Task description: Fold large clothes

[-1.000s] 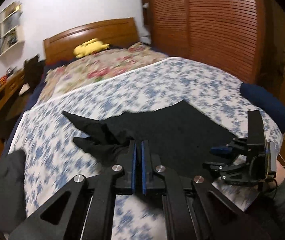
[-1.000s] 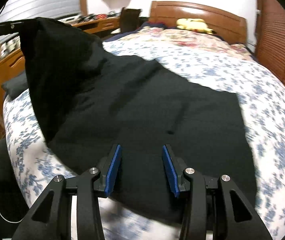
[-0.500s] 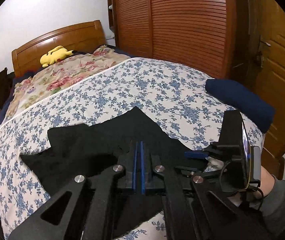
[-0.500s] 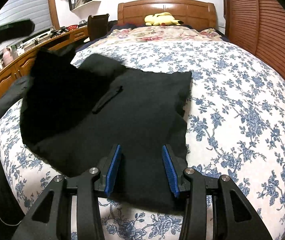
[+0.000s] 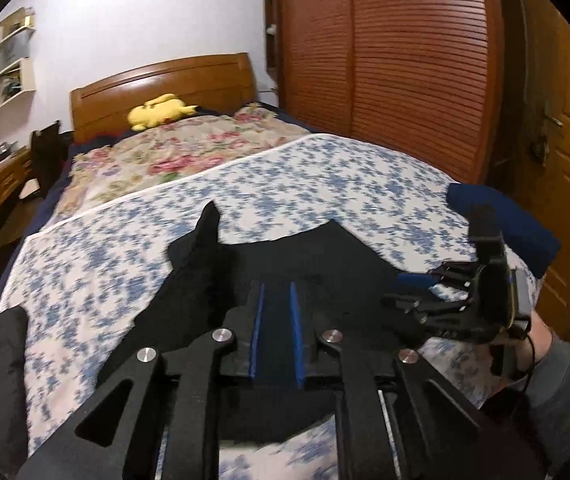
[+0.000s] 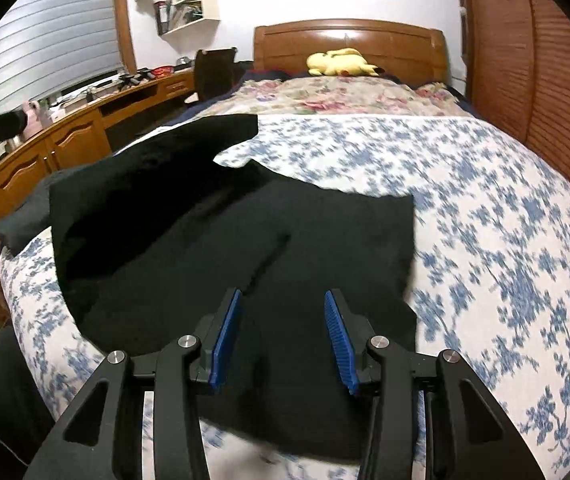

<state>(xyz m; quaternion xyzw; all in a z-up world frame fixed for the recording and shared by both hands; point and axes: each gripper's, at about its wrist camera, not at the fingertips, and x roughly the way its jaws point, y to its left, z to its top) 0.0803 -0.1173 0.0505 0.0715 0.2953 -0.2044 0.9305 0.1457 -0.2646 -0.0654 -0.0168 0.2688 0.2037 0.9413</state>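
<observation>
Fingers of the left gripper [image 5: 276, 304] sit a little apart, and they have just been opening; black cloth shows in the thin gap, but the blue pads do not seem to press on it. Right under and in front of them lies the black garment [image 5: 285, 264], spread on the blue flowered sheet [image 5: 325, 184] of the bed. One pointy black corner of it sticks up past the left gripper, a bit to its left. To the right of the left gripper is the right gripper [image 5: 409, 292], held by a hand [image 5: 541, 340] in a grey sleeve [image 5: 565, 384]. From its own camera, the right gripper [image 6: 283, 332] has its two blue pads well apart, with nothing pinched; the black garment [image 6: 245, 240] lies below the gap and reaches away in front. A big flap of it is raised on the left side of that view. Just past the right gripper in the left view rests a dark blue pillow [image 5: 501, 220] at the edge of the bed. Farther off lies a quilt with pink flowers [image 5: 181, 156], then a yellow soft toy [image 5: 161, 110] by the wooden headboard [image 5: 165, 84]. Beside the bed on the right stand brown slatted wardrobe doors [image 5: 385, 60]. Far to the left is a wooden desk [image 6: 85, 128] and white wall shelves [image 6: 189, 0].
</observation>
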